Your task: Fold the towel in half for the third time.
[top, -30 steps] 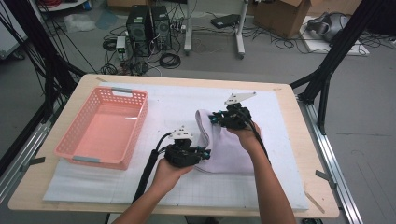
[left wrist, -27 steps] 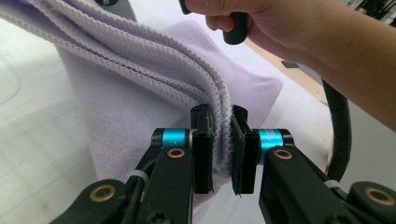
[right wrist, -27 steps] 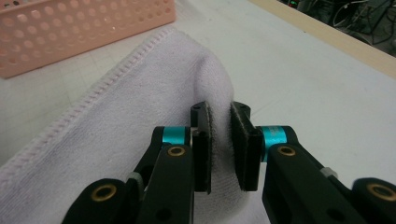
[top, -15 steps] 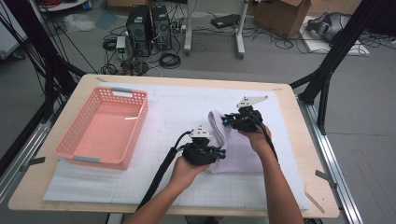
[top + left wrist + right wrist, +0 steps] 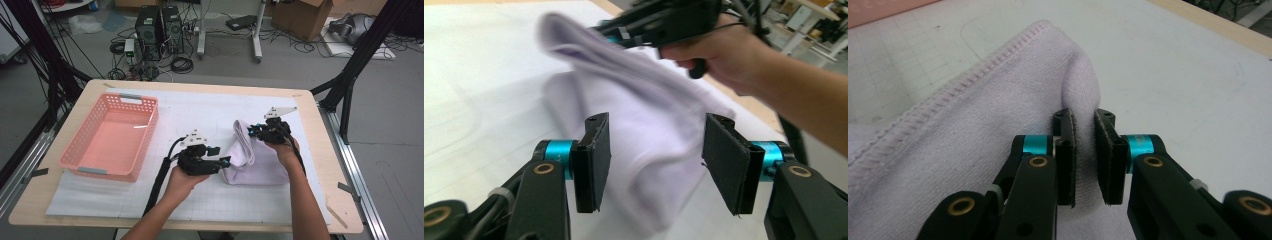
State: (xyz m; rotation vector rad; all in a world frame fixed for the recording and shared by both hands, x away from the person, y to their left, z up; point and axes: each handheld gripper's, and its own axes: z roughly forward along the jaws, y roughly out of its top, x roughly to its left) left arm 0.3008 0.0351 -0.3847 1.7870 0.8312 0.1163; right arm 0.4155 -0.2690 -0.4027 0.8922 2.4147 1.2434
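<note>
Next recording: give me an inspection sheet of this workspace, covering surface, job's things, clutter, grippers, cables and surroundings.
Surface: wooden table covered by a white gridded mat.
Job's things: pale lilac towel lying folded right of centre, one edge lifted.
Clutter: empty pink basket on the left of the mat.
Grippers: right gripper pinches a fold of the towel; left gripper has its jaws wide apart at the towel, gripping nothing.
Cables: black cable trails from the left gripper toward the near edge.
Surroundings: computer towers, loose floor wiring, cardboard box, black frame struts.
</note>
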